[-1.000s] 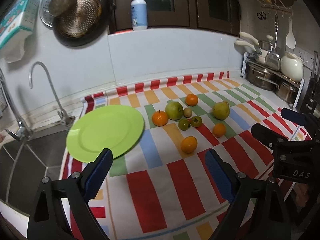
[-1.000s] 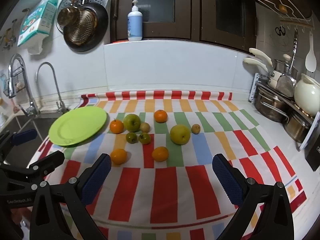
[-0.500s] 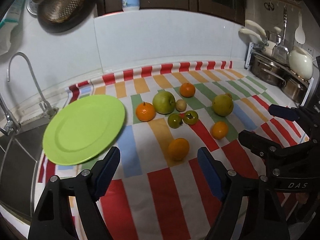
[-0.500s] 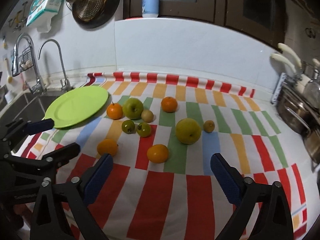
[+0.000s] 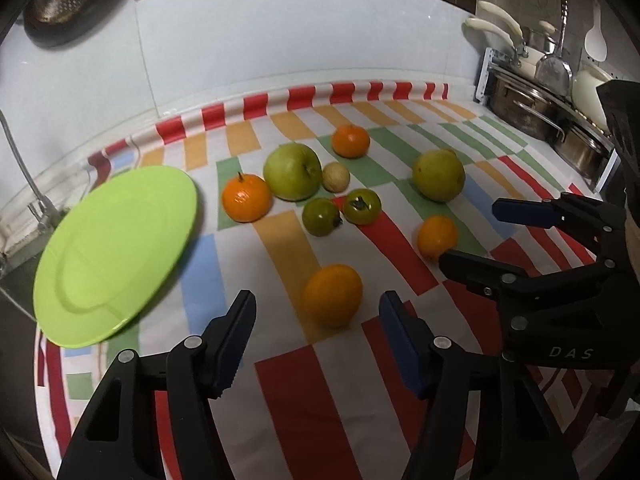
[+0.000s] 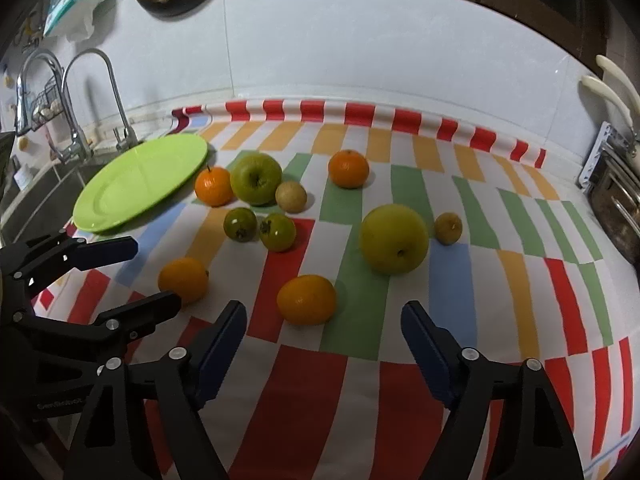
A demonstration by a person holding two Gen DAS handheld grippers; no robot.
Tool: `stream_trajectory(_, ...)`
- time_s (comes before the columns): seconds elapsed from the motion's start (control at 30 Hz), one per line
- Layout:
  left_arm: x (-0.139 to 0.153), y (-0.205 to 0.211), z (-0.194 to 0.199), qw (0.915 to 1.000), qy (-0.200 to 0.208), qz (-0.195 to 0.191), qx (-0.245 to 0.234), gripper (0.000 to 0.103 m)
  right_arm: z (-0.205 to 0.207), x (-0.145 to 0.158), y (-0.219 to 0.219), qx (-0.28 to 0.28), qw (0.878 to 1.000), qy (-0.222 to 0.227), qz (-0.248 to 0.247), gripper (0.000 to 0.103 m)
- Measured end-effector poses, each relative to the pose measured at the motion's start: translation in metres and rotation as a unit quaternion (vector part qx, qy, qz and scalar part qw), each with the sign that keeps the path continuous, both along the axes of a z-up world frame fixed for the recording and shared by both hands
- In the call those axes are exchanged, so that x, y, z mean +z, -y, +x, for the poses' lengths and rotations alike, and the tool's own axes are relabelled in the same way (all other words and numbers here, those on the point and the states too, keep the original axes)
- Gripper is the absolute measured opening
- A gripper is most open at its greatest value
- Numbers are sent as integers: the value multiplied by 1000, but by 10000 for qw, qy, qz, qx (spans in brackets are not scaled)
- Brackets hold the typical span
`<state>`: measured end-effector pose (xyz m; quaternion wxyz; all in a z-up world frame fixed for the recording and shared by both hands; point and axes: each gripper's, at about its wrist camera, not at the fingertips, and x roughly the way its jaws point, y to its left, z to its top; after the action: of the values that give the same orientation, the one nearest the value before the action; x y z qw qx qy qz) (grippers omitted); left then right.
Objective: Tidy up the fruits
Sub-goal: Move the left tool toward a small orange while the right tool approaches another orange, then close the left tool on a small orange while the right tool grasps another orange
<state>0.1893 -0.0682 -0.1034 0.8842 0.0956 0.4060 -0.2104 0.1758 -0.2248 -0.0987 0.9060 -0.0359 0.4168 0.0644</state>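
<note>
We hold our left gripper (image 5: 318, 344) low over the striped cloth (image 5: 304, 400) on the table, its fingers spread wide and holding nothing, with an orange (image 5: 333, 294) lying on the cloth just ahead of the gap between them. Our right gripper (image 6: 324, 344) also has its fingers wide apart and empty, and a second orange (image 6: 306, 299) lies just beyond them, toward the left finger. The remaining fruit is scattered farther back on the cloth: a green apple (image 6: 256, 178) touching a small orange with a stem (image 6: 214, 186), a small brownish fruit (image 6: 291, 197) just beside the apple, two dark green persimmons (image 6: 260, 228) side by side, another orange (image 6: 348, 168) nearer the wall, and a big yellow-green pear (image 6: 394, 239) with a small brown fruit (image 6: 448, 228) just beside it. The green plate (image 5: 112, 248) sits bare at the cloth's left edge, near the sink.
</note>
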Motion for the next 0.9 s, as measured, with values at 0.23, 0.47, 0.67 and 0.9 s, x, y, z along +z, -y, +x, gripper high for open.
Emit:
stream_trajectory(0.23, -9, 6, 10, 9999, -104, -1, -52, 49, 12, -13, 1, 132, 9997, -208, 0, 67)
stream_trajectory(0.47, -14, 8, 22, 9992, -345, -206, -35, 37, 23, -20, 1, 296, 9989, -347, 132, 54)
stream_trajectory(0.67, -15, 9, 24, 9988, -406, -254, -31, 34, 25, -24, -2, 398, 9984, -386, 120, 43)
stream_trajectory(0.9, -9, 5, 19, 9992, -303, -258, 83, 33, 25, -23, -2, 451, 9983, -331, 168, 37)
